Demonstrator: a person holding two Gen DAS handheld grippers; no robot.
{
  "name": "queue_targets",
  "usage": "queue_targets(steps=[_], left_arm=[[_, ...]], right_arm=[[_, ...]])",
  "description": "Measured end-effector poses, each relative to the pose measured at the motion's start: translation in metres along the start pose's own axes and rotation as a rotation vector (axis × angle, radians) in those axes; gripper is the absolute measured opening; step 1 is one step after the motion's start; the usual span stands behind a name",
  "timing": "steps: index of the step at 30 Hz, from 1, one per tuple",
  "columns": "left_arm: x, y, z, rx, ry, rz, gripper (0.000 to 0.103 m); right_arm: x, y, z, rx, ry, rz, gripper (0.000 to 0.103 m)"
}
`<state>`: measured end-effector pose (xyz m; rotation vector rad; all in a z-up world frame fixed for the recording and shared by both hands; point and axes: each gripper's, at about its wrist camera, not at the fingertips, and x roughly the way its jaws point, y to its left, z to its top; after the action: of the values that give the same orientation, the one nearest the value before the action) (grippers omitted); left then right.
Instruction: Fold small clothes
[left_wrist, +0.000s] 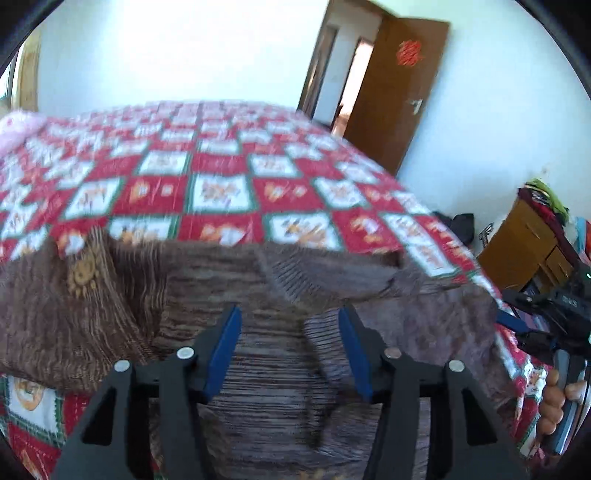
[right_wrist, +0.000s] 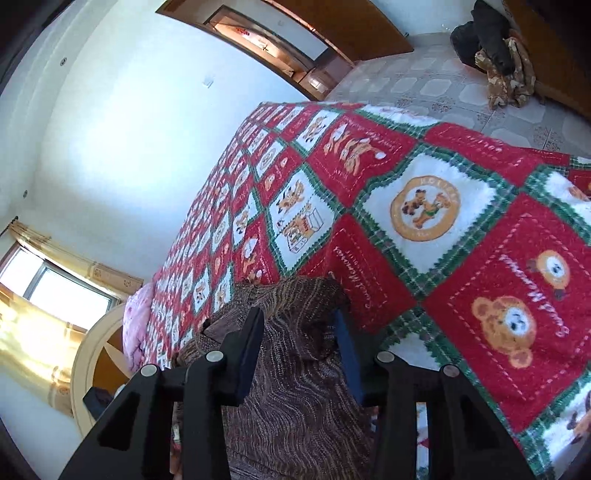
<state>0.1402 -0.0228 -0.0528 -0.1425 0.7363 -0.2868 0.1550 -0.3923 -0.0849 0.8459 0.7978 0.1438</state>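
A small brown knit sweater (left_wrist: 229, 295) with an orange sun patch lies on the red, white and green bear-print bedspread (left_wrist: 221, 170) near the front edge. My left gripper (left_wrist: 290, 314) is open, its blue fingers apart over the sweater's ribbed middle. My right gripper (right_wrist: 299, 321) is open with brown knit fabric (right_wrist: 295, 387) lying between its fingers. It also shows in the left wrist view (left_wrist: 554, 317) at the sweater's right side, held by a hand.
The bedspread (right_wrist: 424, 206) covers the whole bed. A pink pillow (left_wrist: 18, 129) lies at the far left. A brown door (left_wrist: 399, 96) stands open behind the bed. A wooden cabinet (left_wrist: 524, 243) with clothes stands at right. Tiled floor (right_wrist: 424, 85) lies beyond the bed.
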Motion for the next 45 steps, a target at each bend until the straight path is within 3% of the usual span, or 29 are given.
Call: queue_targets(steps=[2, 3, 5, 8, 10, 11, 12, 13, 20, 21, 22, 24, 25, 27, 32, 33, 35, 39, 43, 44, 45], left_arm=[[-0.008, -0.018, -0.004, 0.040, -0.028, -0.036, 0.064], [-0.008, -0.032, -0.010, 0.062, -0.010, -0.078, 0.067], [0.002, -0.051, -0.019, 0.117, 0.036, -0.093, 0.067], [0.023, -0.065, -0.030, 0.172, 0.054, 0.024, 0.067], [0.041, -0.055, -0.035, 0.132, 0.138, 0.079, 0.067], [0.043, -0.047, -0.034, 0.095, 0.157, 0.064, 0.069], [0.041, -0.041, -0.033, 0.071, 0.147, 0.046, 0.075], [0.042, -0.038, -0.033, 0.056, 0.154, 0.036, 0.077], [0.049, -0.047, -0.037, 0.106, 0.165, 0.044, 0.086], [0.049, -0.046, -0.036, 0.101, 0.165, 0.040, 0.086], [0.049, -0.045, -0.037, 0.099, 0.165, 0.039, 0.087], [0.049, -0.048, -0.037, 0.108, 0.165, 0.047, 0.087], [0.048, -0.049, -0.037, 0.110, 0.165, 0.049, 0.087], [0.049, -0.048, -0.038, 0.106, 0.164, 0.046, 0.088], [0.051, -0.049, -0.038, 0.112, 0.167, 0.045, 0.091], [0.051, -0.048, -0.037, 0.110, 0.167, 0.042, 0.092], [0.050, -0.048, -0.038, 0.107, 0.168, 0.033, 0.094], [0.048, -0.043, -0.037, 0.080, 0.158, -0.007, 0.095], [0.045, -0.037, -0.037, 0.033, 0.144, -0.046, 0.095], [0.045, -0.037, -0.037, 0.035, 0.143, -0.043, 0.095], [0.046, -0.038, -0.036, 0.038, 0.144, -0.041, 0.095]], right_arm=[[-0.009, -0.003, 0.002, -0.009, -0.020, -0.015, 0.042], [-0.011, -0.004, 0.003, -0.013, -0.020, -0.015, 0.042], [-0.011, -0.006, 0.004, -0.018, -0.013, -0.018, 0.042], [0.004, -0.005, 0.005, -0.024, 0.034, -0.004, 0.042], [0.019, -0.004, 0.007, -0.030, 0.064, -0.017, 0.042], [0.028, -0.003, 0.009, -0.040, 0.080, -0.020, 0.042], [0.036, -0.001, 0.010, -0.064, 0.092, -0.033, 0.035], [0.043, 0.002, 0.012, -0.098, 0.098, -0.074, 0.014], [0.019, 0.064, 0.031, -0.438, 0.000, -0.174, 0.011], [0.011, 0.071, 0.032, -0.489, -0.038, -0.215, 0.010], [0.003, 0.079, 0.035, -0.560, -0.117, -0.364, 0.009], [-0.006, 0.077, 0.047, -0.578, -0.212, -0.583, 0.010], [-0.014, 0.070, 0.053, -0.541, -0.224, -0.581, 0.010], [-0.027, 0.056, 0.052, -0.431, -0.150, -0.395, 0.010], [-0.014, 0.055, -0.008, -0.439, 0.106, -0.233, 0.010], [-0.006, 0.051, -0.025, -0.442, 0.177, -0.235, 0.010], [0.010, 0.036, -0.049, -0.423, 0.290, -0.325, 0.010], [-0.013, 0.026, -0.074, -0.434, 0.322, -0.362, 0.010], [-0.025, 0.027, -0.081, -0.463, 0.409, -0.500, 0.011], [-0.024, 0.028, -0.080, -0.478, 0.407, -0.575, 0.011], [-0.027, 0.035, -0.074, -0.498, 0.349, -0.579, 0.011]])
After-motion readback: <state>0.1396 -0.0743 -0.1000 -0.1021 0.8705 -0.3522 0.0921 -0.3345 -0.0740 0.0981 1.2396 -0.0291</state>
